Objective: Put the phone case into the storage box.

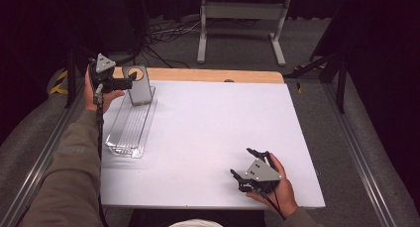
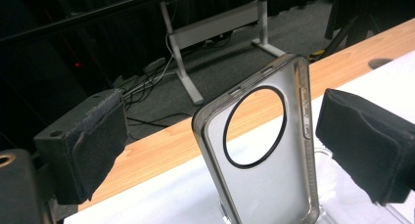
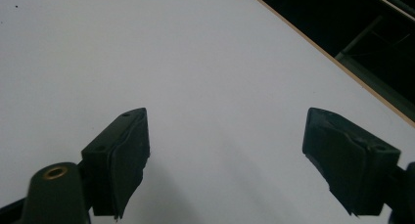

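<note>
Phone case (image 2: 264, 155) stands upright between the spread fingers of the left gripper (image 2: 235, 150), touching neither, its foot in a clear tray (image 1: 130, 127). Looks light, thin, slightly flexible, slick; best pinched across the side edges below the camera hole. Right gripper (image 3: 225, 160) fingers spread, over bare bench (image 3: 147, 48).
</note>
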`<act>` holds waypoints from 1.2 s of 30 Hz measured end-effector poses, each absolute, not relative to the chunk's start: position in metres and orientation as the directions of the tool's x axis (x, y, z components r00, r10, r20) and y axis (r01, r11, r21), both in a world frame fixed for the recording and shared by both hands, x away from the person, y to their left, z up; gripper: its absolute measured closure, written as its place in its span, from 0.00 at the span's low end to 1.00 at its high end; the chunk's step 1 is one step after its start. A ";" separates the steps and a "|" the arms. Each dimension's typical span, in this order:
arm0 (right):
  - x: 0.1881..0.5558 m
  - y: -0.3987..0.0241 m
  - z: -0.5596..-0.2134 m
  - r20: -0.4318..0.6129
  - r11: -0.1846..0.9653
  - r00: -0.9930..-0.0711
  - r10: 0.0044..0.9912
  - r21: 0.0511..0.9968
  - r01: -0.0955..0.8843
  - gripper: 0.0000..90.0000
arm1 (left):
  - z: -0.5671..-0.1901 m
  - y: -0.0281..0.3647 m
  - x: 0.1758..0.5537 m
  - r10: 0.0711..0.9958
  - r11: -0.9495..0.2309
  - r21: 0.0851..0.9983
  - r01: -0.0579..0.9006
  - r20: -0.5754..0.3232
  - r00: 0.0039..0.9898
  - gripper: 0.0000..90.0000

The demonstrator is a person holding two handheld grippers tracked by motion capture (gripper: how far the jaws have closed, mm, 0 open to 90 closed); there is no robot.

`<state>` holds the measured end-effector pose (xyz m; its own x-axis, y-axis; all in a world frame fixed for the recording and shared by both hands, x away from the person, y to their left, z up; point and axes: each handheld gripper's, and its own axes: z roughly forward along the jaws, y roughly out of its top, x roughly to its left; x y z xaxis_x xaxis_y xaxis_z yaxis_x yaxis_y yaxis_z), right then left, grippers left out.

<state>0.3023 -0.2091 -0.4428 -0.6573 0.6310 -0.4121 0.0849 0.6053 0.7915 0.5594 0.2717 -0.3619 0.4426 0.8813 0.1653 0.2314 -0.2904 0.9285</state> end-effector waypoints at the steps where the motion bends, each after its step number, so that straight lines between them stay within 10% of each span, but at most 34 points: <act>1: 0.302 -0.209 -0.443 -0.408 0.602 -0.658 0.633 0.794 0.086 0.21 | -0.362 0.271 0.559 0.883 -0.290 0.928 0.233 0.165 0.440 0.06; 36: 0.304 -0.213 -0.439 -0.398 0.585 -0.658 0.639 0.807 0.079 0.21 | -0.364 0.269 0.505 0.872 -0.218 0.964 0.153 0.121 0.475 0.07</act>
